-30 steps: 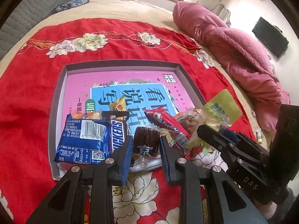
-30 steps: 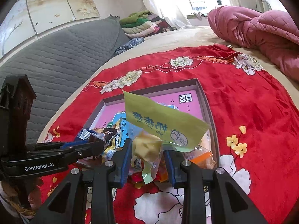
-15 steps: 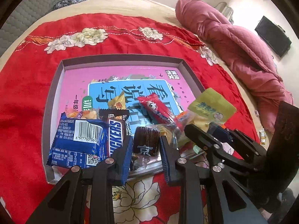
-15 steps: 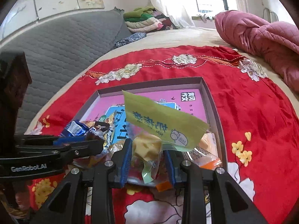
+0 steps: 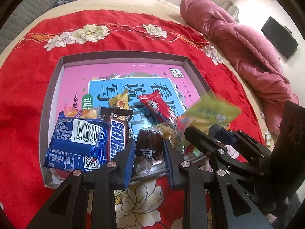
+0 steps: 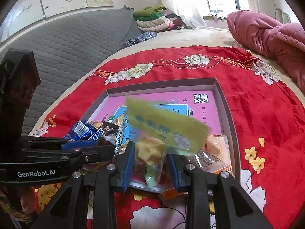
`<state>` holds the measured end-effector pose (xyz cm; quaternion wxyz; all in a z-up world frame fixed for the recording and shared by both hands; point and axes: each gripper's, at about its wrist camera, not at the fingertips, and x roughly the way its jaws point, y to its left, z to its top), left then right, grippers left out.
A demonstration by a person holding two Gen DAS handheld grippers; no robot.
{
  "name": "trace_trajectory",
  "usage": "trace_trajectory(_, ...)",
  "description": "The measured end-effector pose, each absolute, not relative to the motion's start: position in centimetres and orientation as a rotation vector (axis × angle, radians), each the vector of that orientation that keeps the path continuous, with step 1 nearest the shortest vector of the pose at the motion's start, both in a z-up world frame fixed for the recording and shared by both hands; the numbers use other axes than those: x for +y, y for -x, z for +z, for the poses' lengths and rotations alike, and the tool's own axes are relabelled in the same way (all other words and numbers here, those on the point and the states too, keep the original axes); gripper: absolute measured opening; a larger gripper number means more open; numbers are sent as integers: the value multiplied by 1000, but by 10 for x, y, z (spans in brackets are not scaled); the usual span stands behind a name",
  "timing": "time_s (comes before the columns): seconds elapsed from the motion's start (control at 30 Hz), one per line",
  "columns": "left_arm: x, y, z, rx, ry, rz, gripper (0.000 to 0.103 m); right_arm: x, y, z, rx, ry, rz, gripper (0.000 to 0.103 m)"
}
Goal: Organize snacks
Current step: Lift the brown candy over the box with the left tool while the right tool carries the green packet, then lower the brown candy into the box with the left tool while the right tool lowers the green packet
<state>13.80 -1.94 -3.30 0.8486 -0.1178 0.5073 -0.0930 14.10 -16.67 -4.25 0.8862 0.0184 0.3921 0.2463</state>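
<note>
Shallow box (image 5: 57,80) with pink printed floor sits on red floral blanket (image 5: 22,95). Snacks heaped at box's 6 o'clock edge: blue biscuit packet (image 5: 76,145) at 7 o'clock, Snickers bar (image 5: 117,139) beside it. Left gripper (image 5: 148,152) pinching dark brown candy (image 5: 149,145) over near edge. Red candy wrapper (image 5: 158,107) just beyond. Right gripper (image 6: 151,162), at 5 o'clock, clamped on yellow-green snack bag (image 6: 165,127), bag raised above pile. Orange packet (image 6: 211,156) lies in corner.
</note>
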Motion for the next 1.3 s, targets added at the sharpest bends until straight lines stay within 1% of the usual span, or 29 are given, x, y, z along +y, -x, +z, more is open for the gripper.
trace_trajectory(0.23, -19, -137, -33, 1069, 249, -191, 30, -166, -137, -40, 809, -33, 514, 34)
trace_trajectory(0.3, -18, -137, -33, 1071, 250, -191, 30, -166, -135, -39, 807, -36, 516, 36)
trace_trajectory(0.47, -17, -138, -33, 1071, 252, -189, 30, -168, -132, -36, 798, -45, 507, 47)
trace_trajectory(0.8, -15, -136, -31, 1070, 267, -189, 32, -170, -131, -33, 792, -49, 500, 47)
trace_trajectory(0.93, -17, -136, -30, 1069, 269, -193, 37, -170, -131, -33, 792, -49, 500, 47)
trace_trajectory(1.3, -18, -133, -23, 1054, 267, -198, 44, -172, -129, -31, 788, -53, 497, 47)
